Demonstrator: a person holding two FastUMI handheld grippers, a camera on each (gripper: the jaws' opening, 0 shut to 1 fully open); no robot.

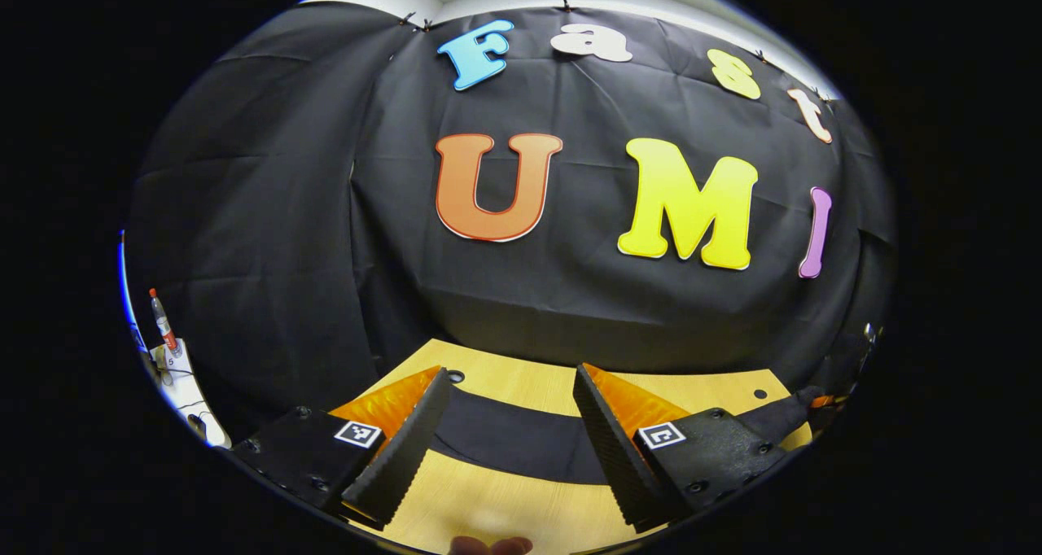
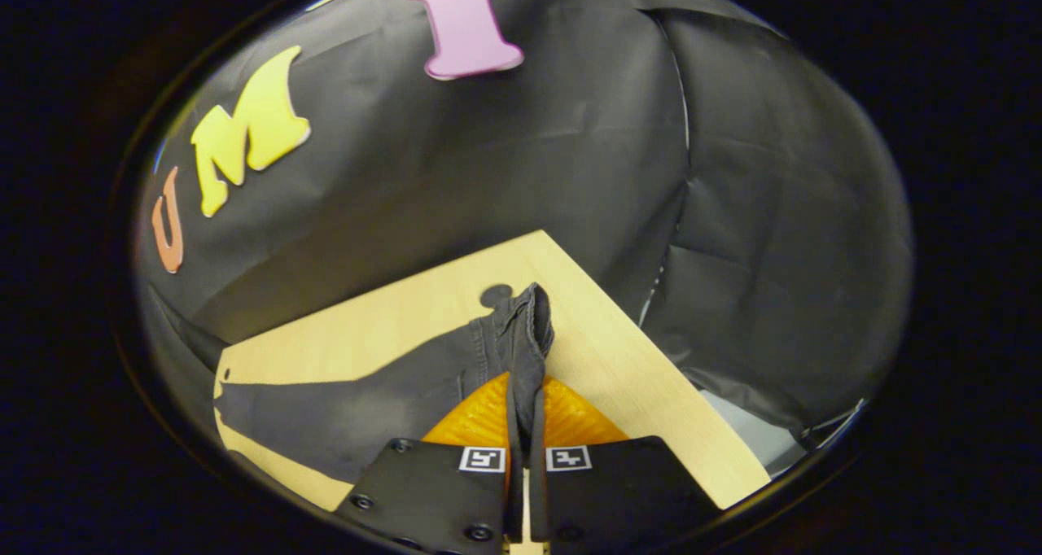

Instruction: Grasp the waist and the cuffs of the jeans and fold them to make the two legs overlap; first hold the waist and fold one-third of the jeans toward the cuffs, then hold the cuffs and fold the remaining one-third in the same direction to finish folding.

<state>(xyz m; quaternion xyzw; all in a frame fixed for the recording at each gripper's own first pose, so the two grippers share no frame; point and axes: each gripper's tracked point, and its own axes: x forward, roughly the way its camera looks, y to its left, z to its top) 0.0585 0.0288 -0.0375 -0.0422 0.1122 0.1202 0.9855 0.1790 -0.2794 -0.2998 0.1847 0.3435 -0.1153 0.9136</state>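
Dark jeans (image 1: 521, 445) lie as a band across the light wooden table (image 1: 505, 506). My left gripper (image 1: 511, 376) hovers just above them, open, its black pads wide apart with nothing between. In the right gripper view the jeans (image 2: 342, 412) stretch away to the left, and one stitched end (image 2: 529, 327) is bunched and lifted off the table. My right gripper (image 2: 521, 384) is shut on that lifted end, with fabric pinched between its orange-backed fingers. At the far right of the left gripper view, the other gripper (image 1: 814, 404) shows small and dark at the jeans' end.
The table's far corner (image 2: 541, 238) and right edge (image 2: 684, 392) run close to the right gripper, with the black cloth wall behind. A white stand with a red-capped bottle (image 1: 163, 319) stands off the table's left. A fingertip (image 1: 488, 545) shows at the near edge.
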